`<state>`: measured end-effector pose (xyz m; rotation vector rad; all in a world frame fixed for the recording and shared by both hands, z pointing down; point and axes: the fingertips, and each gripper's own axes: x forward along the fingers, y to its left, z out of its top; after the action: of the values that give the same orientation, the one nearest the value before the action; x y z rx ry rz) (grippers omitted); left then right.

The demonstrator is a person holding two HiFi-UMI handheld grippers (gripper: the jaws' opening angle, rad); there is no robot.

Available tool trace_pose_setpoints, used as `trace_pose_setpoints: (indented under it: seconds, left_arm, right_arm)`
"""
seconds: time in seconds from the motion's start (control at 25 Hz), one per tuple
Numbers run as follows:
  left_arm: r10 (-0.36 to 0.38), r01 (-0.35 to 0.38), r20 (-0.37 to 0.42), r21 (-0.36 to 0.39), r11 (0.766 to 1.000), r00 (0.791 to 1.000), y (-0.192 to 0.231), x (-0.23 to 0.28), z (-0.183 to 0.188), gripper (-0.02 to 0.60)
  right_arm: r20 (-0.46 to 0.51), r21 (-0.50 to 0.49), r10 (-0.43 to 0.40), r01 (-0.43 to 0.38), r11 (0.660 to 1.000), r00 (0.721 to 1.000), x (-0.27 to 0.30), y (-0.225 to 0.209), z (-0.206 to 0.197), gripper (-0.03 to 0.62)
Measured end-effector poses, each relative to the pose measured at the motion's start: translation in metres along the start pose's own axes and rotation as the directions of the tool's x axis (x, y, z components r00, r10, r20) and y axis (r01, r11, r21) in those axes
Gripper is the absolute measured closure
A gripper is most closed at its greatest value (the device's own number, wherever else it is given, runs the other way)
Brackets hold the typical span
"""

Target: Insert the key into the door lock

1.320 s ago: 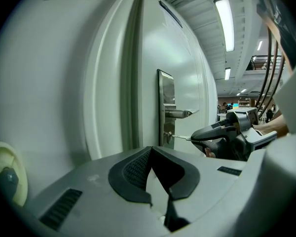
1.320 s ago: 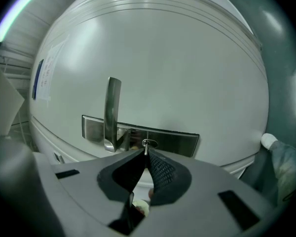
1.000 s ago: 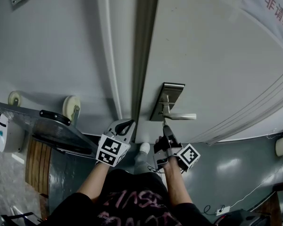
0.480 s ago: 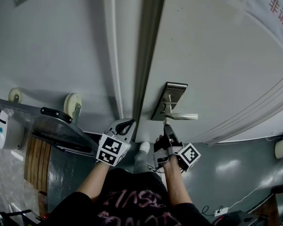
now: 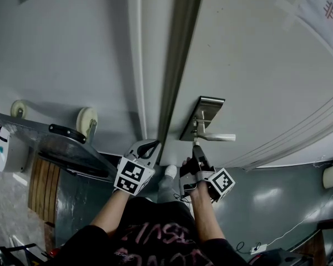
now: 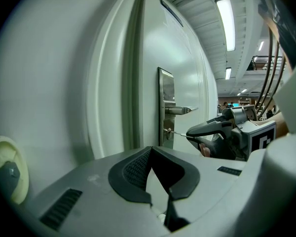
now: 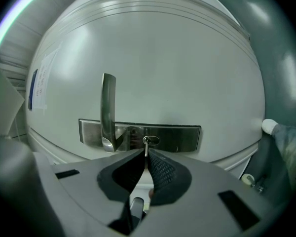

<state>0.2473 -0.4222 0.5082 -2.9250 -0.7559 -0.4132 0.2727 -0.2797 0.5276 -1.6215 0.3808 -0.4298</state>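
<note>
1. Door lock: steel plate [image 5: 202,115] on white door [image 5: 255,65], lever handle [image 5: 219,138] across plate's middle.
2. L claw [image 5: 150,146] left of plate by door edge, jaws together, empty.
3. R claw [image 5: 197,153] just below plate, pinched on key [image 6: 178,133].
4. Key tip at keyhole [image 7: 150,140], low on plate.
5. Step: insertion prob. just starting. Next: push straight, blade in line w/ slot.
6. L claw view gives side-on depth, R claw view gives slot alignment; head view shows neither.

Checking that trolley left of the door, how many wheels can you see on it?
2. One wheel sits at the head view's far left, a second wheel closer to the door frame. More may be hidden behind the trolley.
</note>
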Motion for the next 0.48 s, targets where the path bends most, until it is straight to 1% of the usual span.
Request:
trace_pose_setpoints:
  seconds: [0.12, 0.48]
  left_arm:
    - [0.002, -0.002, -0.003, -0.003, 1.000, 1.000, 0.0017, -0.0002, -0.0025, 0.569]
    - [0.011, -0.011, 0.003, -0.012, 1.000, 1.000, 0.0054, -0.0021, -0.0049, 0.569]
  right_arm:
    - [0.007, 0.020, -0.003, 0.003, 1.000, 1.000, 0.0033, 0.0005, -0.0004, 0.514]
    - [0.013, 0.028, -0.001, 0.000, 1.000, 1.000, 0.0062, -0.0005, -0.0007, 0.514]
